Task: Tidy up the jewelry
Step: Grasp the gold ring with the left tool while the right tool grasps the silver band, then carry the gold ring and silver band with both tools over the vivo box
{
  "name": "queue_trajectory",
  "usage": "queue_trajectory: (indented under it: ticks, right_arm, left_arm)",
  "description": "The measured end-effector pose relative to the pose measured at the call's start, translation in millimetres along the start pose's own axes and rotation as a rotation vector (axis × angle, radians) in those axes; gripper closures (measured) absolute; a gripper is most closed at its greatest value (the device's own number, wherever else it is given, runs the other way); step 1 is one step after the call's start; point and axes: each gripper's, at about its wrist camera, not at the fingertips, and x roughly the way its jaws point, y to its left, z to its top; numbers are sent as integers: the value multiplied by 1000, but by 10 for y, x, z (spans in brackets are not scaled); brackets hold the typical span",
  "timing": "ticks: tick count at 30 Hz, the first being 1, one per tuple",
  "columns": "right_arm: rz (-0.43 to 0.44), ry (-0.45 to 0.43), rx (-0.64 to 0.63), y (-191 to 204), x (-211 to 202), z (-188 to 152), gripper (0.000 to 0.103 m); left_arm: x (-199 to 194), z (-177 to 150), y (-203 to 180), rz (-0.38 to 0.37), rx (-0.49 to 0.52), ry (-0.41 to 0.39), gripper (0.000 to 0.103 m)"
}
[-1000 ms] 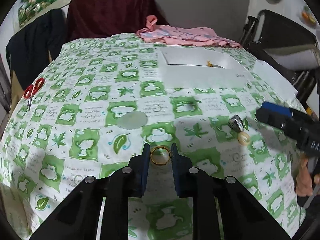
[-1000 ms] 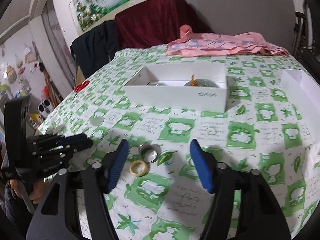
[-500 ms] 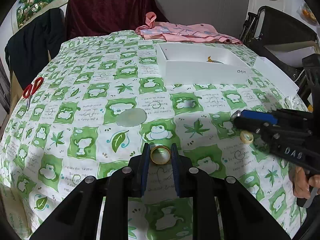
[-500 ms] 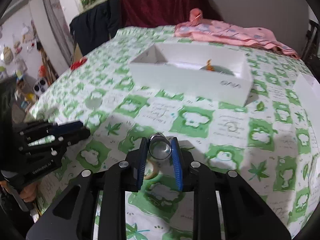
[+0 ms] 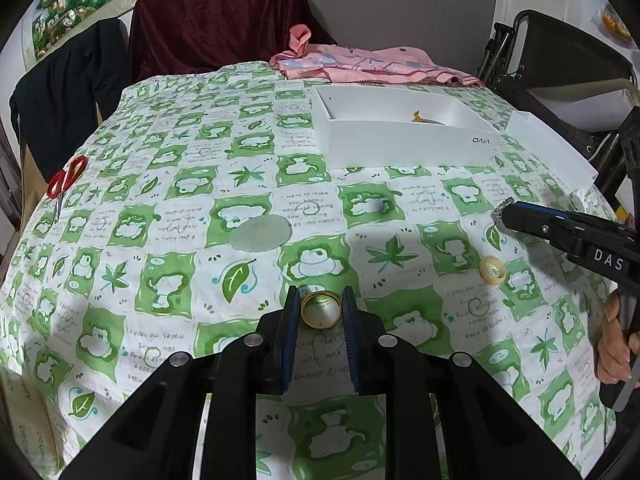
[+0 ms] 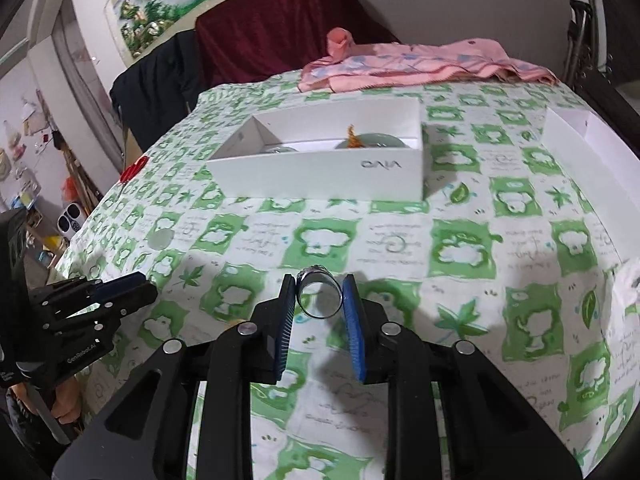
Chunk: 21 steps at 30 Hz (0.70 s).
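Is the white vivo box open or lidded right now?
Open. The white box has no lid on; its inside shows, with pale green pieces lying in it.

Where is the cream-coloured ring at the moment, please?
In the left wrist view the cream ring lies on the green-patterned tablecloth at the right, just below the right gripper, which holds a silver ring.

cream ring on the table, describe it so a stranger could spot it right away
On the green-and-white tablecloth, look near the right edge, nearer than the white box. The cream ring lies flat there, loose, just below the right hand-held gripper. It is pale and matte, unlike the shiny gold ring.
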Motion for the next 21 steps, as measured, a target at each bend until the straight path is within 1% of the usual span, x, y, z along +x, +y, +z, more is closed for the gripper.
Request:
queue_trajectory:
  ticks: [2,6,9,12,18,21]
  right_arm:
    - [-8,35,13,-28,59,-7,80]
    - [-26,42,-8,6,72,-17,79]
    - [-29,42,-15,16,72,-22,78]
    - [-24,41,-10,5,71,-27,78]
    - [-18,38,-2,-16,61,-24,79]
    - [-15,36,3,-24,57,-24,79]
  left_arm:
    - [2,-4,-2,-2,3,1,80]
    - [-5,-21,-14,-1,10,-1,80]
    - [-26,-42,-28,-7,18,-3,80]
    - [-39,-59,-46,-8,26,-5,82]
    - [-56,-63,-58,-8,27,-13,82]
    - [-90,-70,-58,-6,21,-31,82]
